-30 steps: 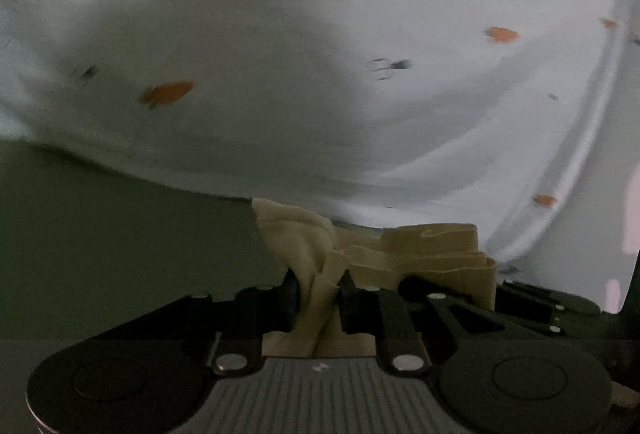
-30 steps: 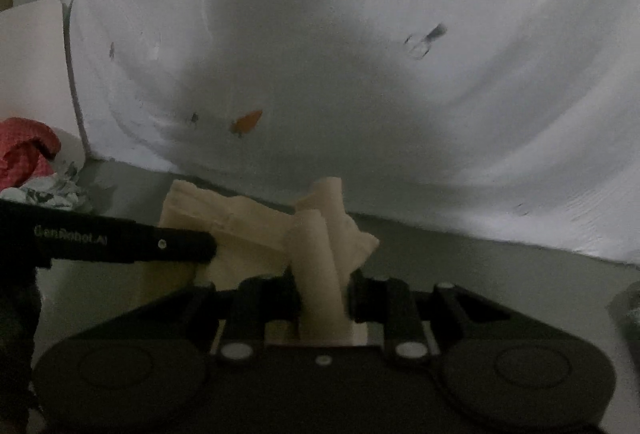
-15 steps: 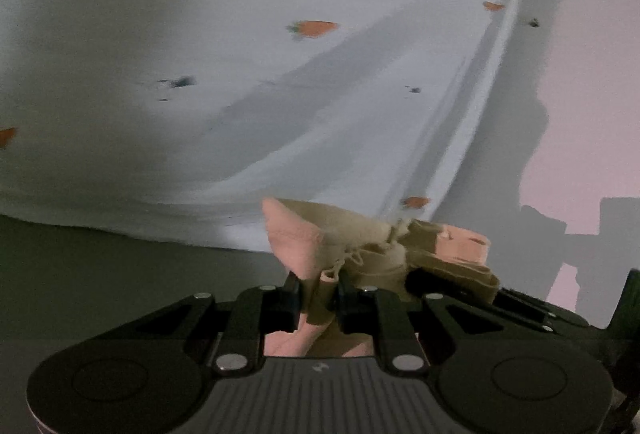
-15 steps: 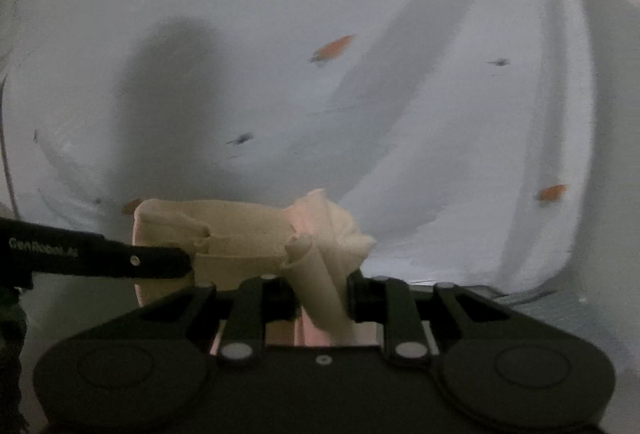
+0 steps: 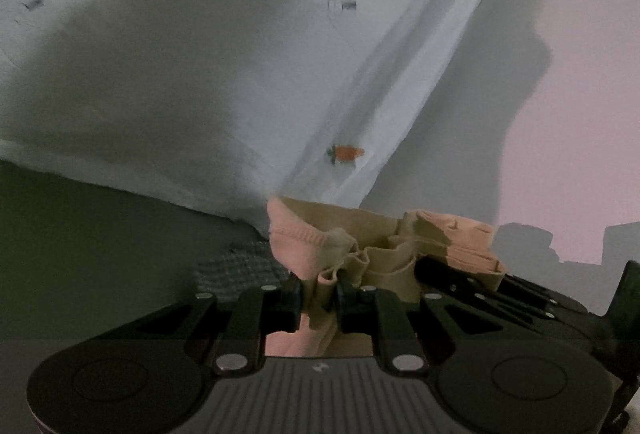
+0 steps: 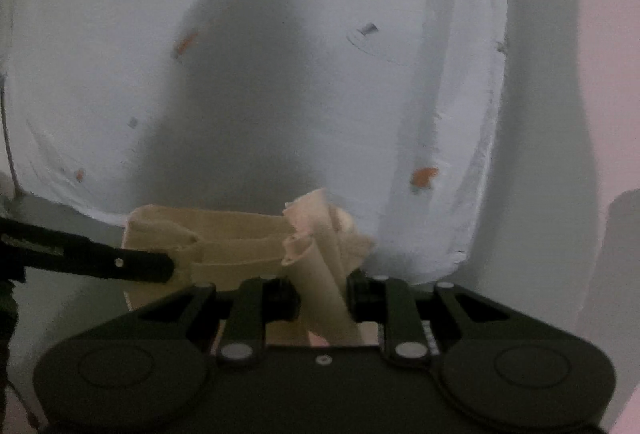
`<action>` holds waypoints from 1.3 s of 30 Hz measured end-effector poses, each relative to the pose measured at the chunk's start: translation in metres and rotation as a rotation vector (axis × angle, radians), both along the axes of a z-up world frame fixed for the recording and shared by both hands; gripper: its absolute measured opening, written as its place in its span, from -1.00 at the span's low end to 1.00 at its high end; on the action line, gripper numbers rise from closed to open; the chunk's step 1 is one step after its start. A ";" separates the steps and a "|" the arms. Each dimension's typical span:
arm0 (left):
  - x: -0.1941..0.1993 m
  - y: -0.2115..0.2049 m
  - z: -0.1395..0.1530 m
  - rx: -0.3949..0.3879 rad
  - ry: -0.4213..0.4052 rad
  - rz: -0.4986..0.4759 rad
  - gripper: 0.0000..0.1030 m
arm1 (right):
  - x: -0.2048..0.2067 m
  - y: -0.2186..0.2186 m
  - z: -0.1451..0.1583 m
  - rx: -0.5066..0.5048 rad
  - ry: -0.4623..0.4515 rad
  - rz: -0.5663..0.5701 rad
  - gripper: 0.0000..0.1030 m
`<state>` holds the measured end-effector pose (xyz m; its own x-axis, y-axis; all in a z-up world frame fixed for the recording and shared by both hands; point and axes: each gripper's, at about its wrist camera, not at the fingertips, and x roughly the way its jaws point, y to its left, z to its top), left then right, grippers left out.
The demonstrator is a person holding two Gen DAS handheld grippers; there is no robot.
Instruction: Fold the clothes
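Basically, left wrist view: left gripper (image 5: 318, 292) jaws clamped on bunched beige cloth (image 5: 372, 254); white sheet (image 5: 200, 53) at 12 o'clock. Right wrist view: right gripper (image 6: 322, 292) jaws pinching the same cloth (image 6: 240, 242), left gripper's fingers (image 6: 132, 266) at 9 o'clock.

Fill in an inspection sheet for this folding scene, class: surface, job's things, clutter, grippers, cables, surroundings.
Surface: dark green-grey top, partly under a white sheet printed with small orange carrots.
Job's things: beige garment, bunched, held up between both grippers.
Clutter: checked cloth lying beside the garment.
Grippers: left gripper shut on the garment; right gripper shut on the garment, close together.
Cables: nothing seen.
Surroundings: pinkish wall with shadows.
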<state>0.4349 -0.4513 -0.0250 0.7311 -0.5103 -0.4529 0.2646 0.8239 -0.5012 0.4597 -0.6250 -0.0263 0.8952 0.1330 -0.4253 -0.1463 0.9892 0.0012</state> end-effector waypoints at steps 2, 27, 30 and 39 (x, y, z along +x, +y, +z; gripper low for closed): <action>0.031 -0.021 -0.012 0.024 0.020 0.016 -0.68 | 0.024 -0.026 -0.009 -0.005 0.021 -0.002 -0.57; 0.195 -0.076 -0.145 0.175 0.242 -0.005 -0.89 | 0.095 -0.098 -0.112 -0.008 0.170 -0.132 -0.33; 0.187 -0.069 -0.130 0.182 0.183 -0.013 -0.91 | 0.089 -0.093 -0.111 -0.001 0.173 -0.160 -0.33; 0.179 -0.052 -0.161 0.279 0.245 0.032 -0.87 | 0.102 -0.095 -0.127 0.096 0.248 -0.177 -0.22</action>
<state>0.6141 -0.5030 -0.1861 0.5973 -0.3213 -0.7349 0.1371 0.9437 -0.3011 0.5614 -0.7200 -0.1536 0.7789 0.0345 -0.6262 0.0441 0.9930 0.1095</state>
